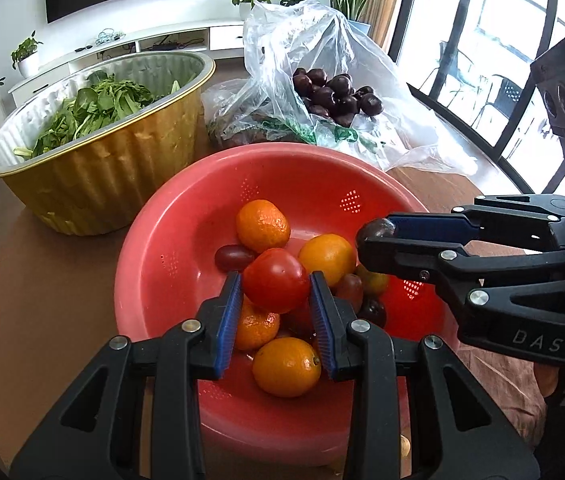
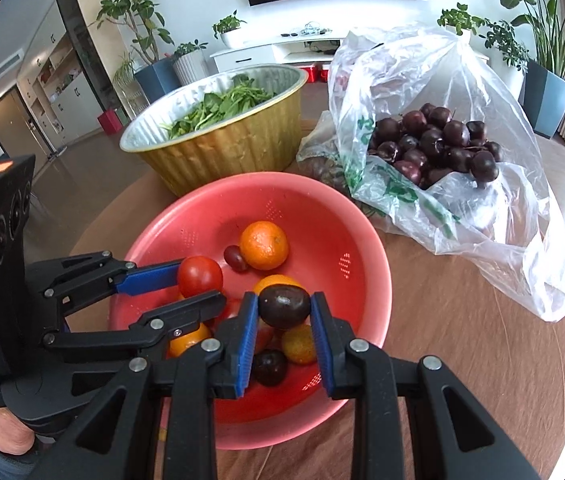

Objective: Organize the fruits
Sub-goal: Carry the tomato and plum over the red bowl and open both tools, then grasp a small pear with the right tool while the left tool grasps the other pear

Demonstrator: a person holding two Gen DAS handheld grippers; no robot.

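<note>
Over the red colander (image 1: 154, 280), two hand-held grippers (image 1: 275, 292) (image 2: 283, 307) grasp one tomato (image 1: 275, 286) and one plum (image 2: 283, 306).

The left claw (image 1: 275, 290) reaches in from the bottom edge, its blue pads pressed on either side of a red tomato (image 1: 275, 280) held above a red colander (image 1: 154, 280). Inside the colander lie several oranges (image 1: 262, 225), small dark red grape tomatoes (image 1: 234, 258) and a dark plum (image 1: 372, 312). From the right, the right claw (image 1: 376, 236) comes in over the colander's rim, clamped on a dark plum-like fruit (image 1: 374, 230) at its tip. Behind the colander on the brown counter (image 1: 42, 280) stands a gold foil tub (image 1: 102, 184) of leafy greens (image 1: 94, 112), and beside it a clear plastic bag (image 1: 322, 48) holding dark plums (image 1: 334, 96).
</note>
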